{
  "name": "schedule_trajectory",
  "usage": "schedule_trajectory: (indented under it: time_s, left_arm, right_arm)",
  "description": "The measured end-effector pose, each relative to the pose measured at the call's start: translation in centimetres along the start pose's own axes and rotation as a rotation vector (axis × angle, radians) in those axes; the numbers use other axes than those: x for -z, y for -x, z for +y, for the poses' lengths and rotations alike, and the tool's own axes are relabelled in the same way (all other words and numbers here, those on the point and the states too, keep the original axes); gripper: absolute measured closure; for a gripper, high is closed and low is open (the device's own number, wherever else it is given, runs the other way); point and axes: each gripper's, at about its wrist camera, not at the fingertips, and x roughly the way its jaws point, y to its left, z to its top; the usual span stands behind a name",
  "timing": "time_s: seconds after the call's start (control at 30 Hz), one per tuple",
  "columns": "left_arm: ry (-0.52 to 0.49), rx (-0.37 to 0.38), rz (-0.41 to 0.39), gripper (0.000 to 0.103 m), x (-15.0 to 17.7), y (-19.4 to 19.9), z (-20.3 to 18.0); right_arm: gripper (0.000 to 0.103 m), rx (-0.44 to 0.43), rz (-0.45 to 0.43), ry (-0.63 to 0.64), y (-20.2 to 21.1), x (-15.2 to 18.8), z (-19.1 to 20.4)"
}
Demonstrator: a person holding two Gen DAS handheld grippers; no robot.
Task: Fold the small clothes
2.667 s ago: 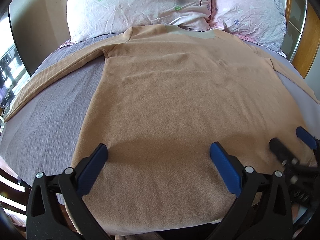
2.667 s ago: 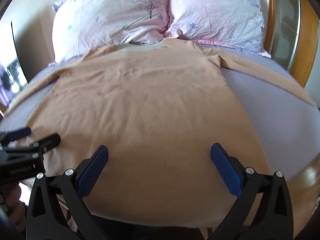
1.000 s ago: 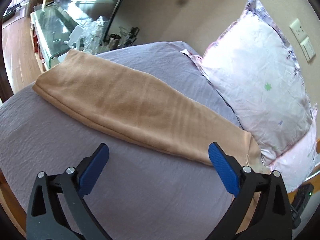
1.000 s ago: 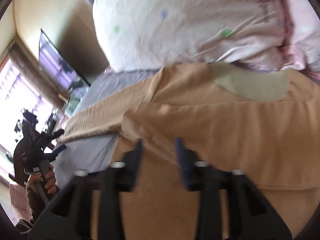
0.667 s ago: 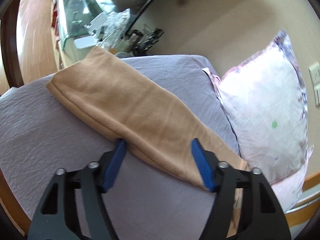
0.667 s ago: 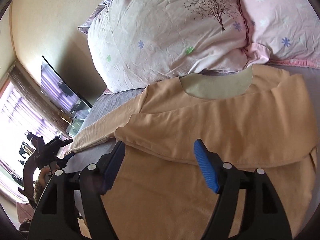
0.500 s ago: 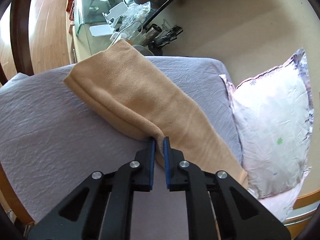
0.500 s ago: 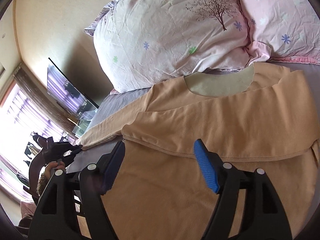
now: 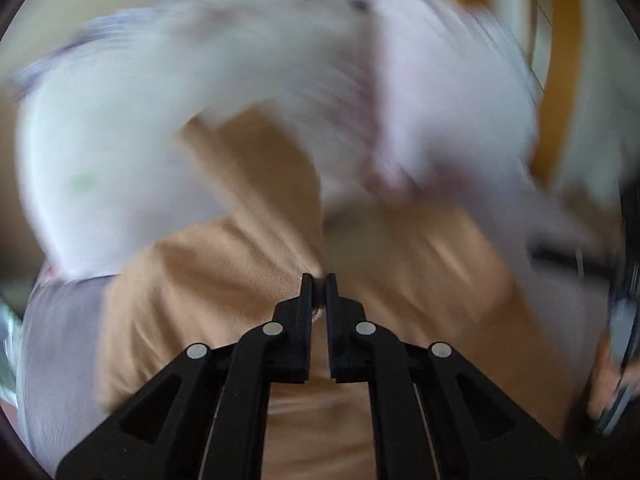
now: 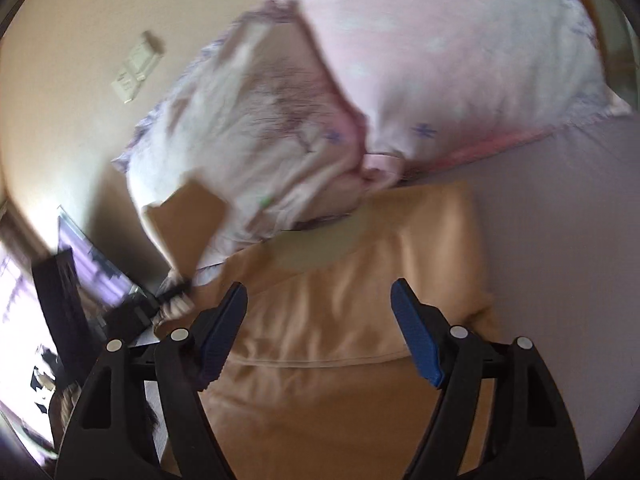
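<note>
Left gripper [image 9: 319, 280]: clamped on a fold of the tan fleece long-sleeved top [image 9: 224, 276], centre frame; view heavily blurred. Right gripper [image 10: 320, 312]: spread wide, holding nothing, above the top [image 10: 360, 280] at lower centre. Top lying on grey-lilac bed sheet [image 10: 560, 216], neckline against floral pink-white pillows [image 10: 440, 60] at upper frame. One sleeve lifted at left.

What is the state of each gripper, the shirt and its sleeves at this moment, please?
left gripper: shut on the left sleeve.
right gripper: open, holding nothing, over the shirt.
tan shirt: lying on the bed, partly folded.
left sleeve: lifted off the bed, in front of the pillow.
right sleeve: folded flat across the shirt's body.
</note>
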Motion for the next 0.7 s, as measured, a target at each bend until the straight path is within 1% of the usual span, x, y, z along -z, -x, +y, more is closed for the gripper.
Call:
schedule_trajectory:
  time_s: [0.03, 0.07, 0.1, 0.13, 0.17, 0.2, 0.23, 0.3, 0.33, 0.4, 0.43, 0.5, 0.57, 0.6, 0.63, 0.67, 0.7]
  left_arm:
    - [-0.115, -0.010, 0.066, 0.096, 1.0, -2.2, -3.5]
    - [-0.188, -0.028, 0.095, 0.096, 2.1, -3.2, -5.6]
    - [-0.243, -0.045, 0.106, 0.094, 3.2, -3.5, -7.1]
    - [-0.280, -0.055, 0.103, 0.093, 4.3, -3.2, -7.9]
    - [-0.296, -0.048, 0.086, 0.090, 5.5, -2.1, -8.2]
    - [-0.290, -0.040, 0.068, 0.082, 6.2, -0.9, -7.9]
    - [-0.272, -0.038, 0.052, 0.066, 7.0, 0.4, -7.0]
    - [-0.200, -0.056, 0.025, 0.050, 8.0, 2.9, -4.1]
    - [-0.166, -0.066, 0.025, 0.049, 8.4, 3.8, -2.7]
    - [-0.091, -0.094, 0.057, 0.049, 9.8, 5.0, 0.0]
    - [-0.062, -0.105, 0.077, 0.049, 10.6, 5.4, 1.2]
    - [-0.004, -0.132, 0.119, 0.049, 12.0, 5.8, 3.2]
    - [0.037, -0.138, 0.151, 0.048, 13.5, 6.3, 4.4]
    - [0.052, -0.137, 0.165, 0.048, 13.9, 6.1, 4.9]
    - [0.064, -0.136, 0.182, 0.048, 14.4, 5.9, 5.2]
    - [0.070, -0.134, 0.190, 0.048, 14.7, 5.7, 5.6]
    - [0.079, -0.128, 0.190, 0.047, 15.0, 5.7, 5.7]
  right_arm:
    - [0.027, 0.013, 0.016, -0.037, -0.4, -0.2, -1.3]
    - [0.028, 0.018, 0.038, -0.073, -0.8, -0.2, -2.4]
    - [0.036, 0.013, 0.055, -0.095, -1.1, -0.1, -3.2]
    - [0.040, -0.006, 0.085, -0.122, -1.5, 0.0, -4.0]
    - [0.047, -0.010, 0.102, -0.126, -1.8, 0.1, -4.3]
    - [0.051, -0.003, 0.123, -0.121, -2.3, 0.1, -4.5]
    - [0.052, 0.010, 0.137, -0.109, -2.7, 0.1, -4.4]
    - [0.054, 0.031, 0.161, -0.085, -3.6, 0.0, -3.9]
    - [0.055, 0.056, 0.183, -0.065, -4.3, 0.1, -3.4]
    - [0.058, 0.118, 0.214, -0.037, -5.5, 0.2, -2.9]
    - [0.062, 0.150, 0.239, -0.022, -6.4, 0.4, -2.9]
    - [0.086, 0.179, 0.294, -0.021, -7.5, 1.3, -3.4]
    - [0.097, 0.188, 0.282, 0.029, -7.4, 2.0, -2.8]
    - [0.098, 0.178, 0.279, 0.051, -7.3, 2.1, -2.5]
    - [0.098, 0.169, 0.249, 0.059, -6.7, 2.0, -2.1]
    - [0.098, 0.185, 0.206, 0.073, -5.9, 1.6, -1.8]
    - [0.098, 0.206, 0.132, 0.085, -4.6, 0.7, -1.6]
